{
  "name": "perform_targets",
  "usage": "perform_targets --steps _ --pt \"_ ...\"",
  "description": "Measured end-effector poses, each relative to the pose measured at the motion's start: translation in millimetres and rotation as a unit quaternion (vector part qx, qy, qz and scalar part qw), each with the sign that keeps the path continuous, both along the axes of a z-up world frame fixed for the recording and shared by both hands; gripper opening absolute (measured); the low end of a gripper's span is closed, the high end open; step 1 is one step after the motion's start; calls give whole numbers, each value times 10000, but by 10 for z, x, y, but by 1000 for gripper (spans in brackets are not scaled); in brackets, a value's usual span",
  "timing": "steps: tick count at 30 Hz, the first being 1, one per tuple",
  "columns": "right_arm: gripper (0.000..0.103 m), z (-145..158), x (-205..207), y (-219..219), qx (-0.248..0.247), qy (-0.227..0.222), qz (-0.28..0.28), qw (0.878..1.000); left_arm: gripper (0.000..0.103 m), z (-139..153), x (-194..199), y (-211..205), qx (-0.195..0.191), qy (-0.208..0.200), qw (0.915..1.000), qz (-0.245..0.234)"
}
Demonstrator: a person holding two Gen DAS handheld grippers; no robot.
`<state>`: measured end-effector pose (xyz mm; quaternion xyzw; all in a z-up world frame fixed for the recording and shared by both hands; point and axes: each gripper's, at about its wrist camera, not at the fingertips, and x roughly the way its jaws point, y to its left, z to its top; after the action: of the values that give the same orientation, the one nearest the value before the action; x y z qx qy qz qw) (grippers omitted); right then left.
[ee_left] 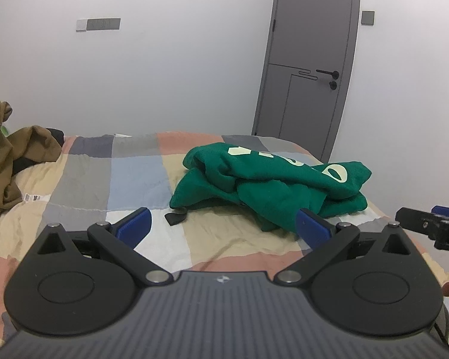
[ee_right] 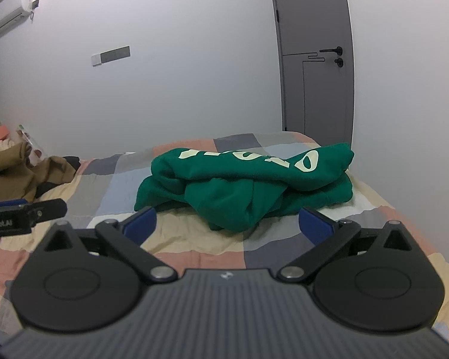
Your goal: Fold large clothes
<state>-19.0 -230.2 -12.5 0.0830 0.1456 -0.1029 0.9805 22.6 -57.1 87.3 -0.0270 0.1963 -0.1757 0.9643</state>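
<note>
**Two low wrist views, one bed**

I look from each wrist, low over the bed (ee_left: 83, 185), toward wall and door (ee_right: 317, 59). Both share the green garment (ee_left: 272, 179), seemingly nearer on the right view.

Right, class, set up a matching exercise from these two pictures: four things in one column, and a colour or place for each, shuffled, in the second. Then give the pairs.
Things:
1. sweatshirt
2. door
3. jacket
4. bedspread

Descriptions:
A. grey, shut, in the far wall
B. green with pale letters, bundled in the middle of the bed
C. checked in pastel squares
D. brown, heaped at the left edge of the bed

Pairs: 1-B, 2-A, 3-D, 4-C
</note>
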Motion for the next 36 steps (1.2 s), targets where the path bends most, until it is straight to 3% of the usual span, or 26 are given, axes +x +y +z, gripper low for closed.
perform_targets --steps 36 --pt "103 -55 -63 42 74 80 -17 9999 103 72 -126 34 -24 -141 9999 -60"
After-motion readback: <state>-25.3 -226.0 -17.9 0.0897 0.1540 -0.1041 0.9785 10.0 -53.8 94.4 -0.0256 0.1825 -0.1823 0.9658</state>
